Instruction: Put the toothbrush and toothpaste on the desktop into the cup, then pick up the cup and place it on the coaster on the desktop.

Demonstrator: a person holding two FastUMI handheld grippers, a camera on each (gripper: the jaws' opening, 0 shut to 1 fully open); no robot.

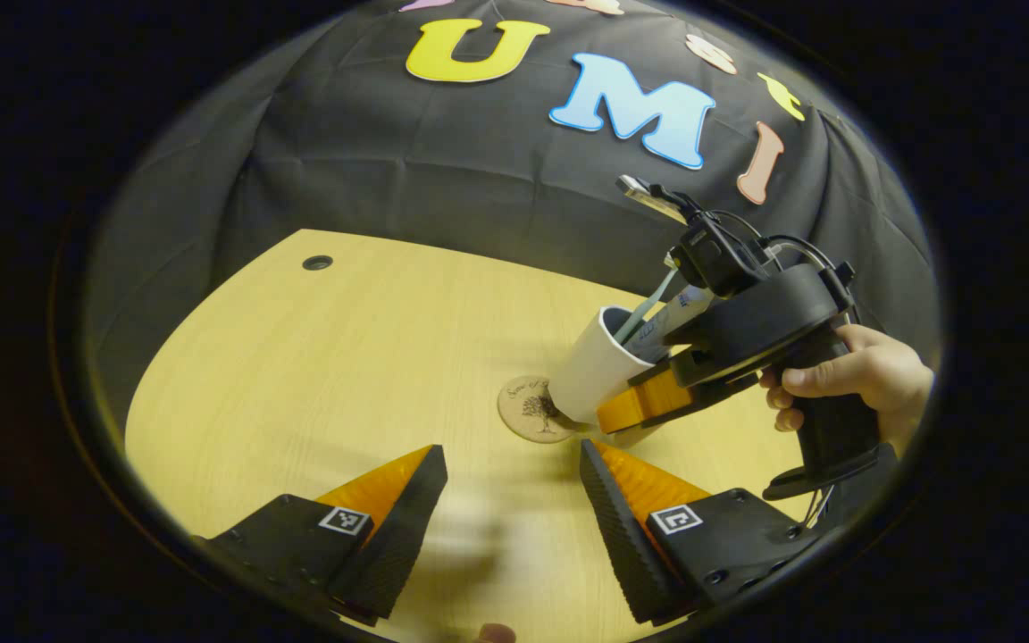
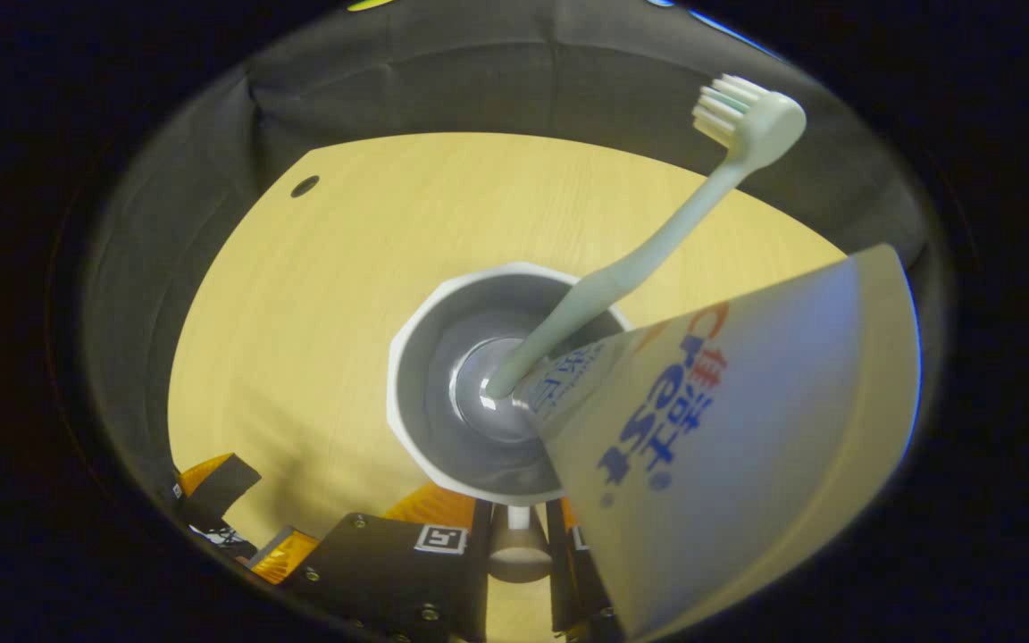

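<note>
Toothpaste (image 2: 729, 429) looms closest, cut off below, sharing the tilted cup (image 2: 479, 393) with the toothbrush (image 2: 648, 259); right gripper (image 1: 648, 406) clamps the cup's handle beside the coaster (image 1: 534, 408). Left gripper (image 1: 513, 500) gapes empty.

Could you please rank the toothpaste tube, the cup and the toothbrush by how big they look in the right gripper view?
1. toothpaste tube, though its nearness to the camera enlarges it.
2. cup.
3. toothbrush, long but thin.

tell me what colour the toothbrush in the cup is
Pale mint green with white bristles, the toothbrush shows best in the right gripper view, standing in the white cup.
</note>
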